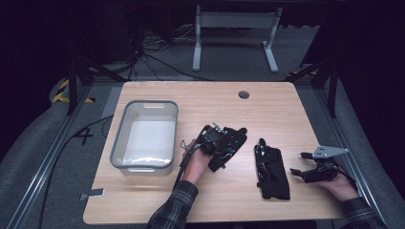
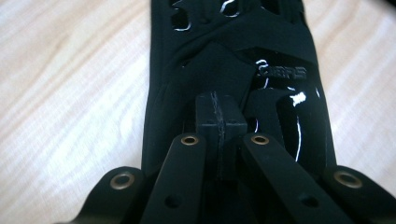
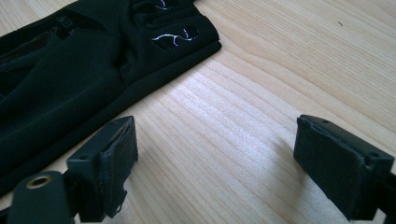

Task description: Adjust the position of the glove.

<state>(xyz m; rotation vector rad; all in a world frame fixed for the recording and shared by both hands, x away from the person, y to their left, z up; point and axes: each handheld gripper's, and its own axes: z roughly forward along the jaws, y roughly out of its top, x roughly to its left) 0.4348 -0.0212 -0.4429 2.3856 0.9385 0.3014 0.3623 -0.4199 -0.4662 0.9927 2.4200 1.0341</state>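
Two black gloves lie on the wooden table. My left gripper is shut on the cuff end of the left glove. In the left gripper view the pads meet at the left gripper, pinching a fold of this glove, whose fingers stretch away from the jaws. The other glove lies flat right of centre. My right gripper rests just right of it, open, with bare wood between its pads. In the right gripper view that glove lies up and left of the open right gripper.
A grey-rimmed white plastic bin stands on the left half of the table, with nothing visible inside. A round cable grommet sits near the far edge. A table frame and cables are on the floor beyond.
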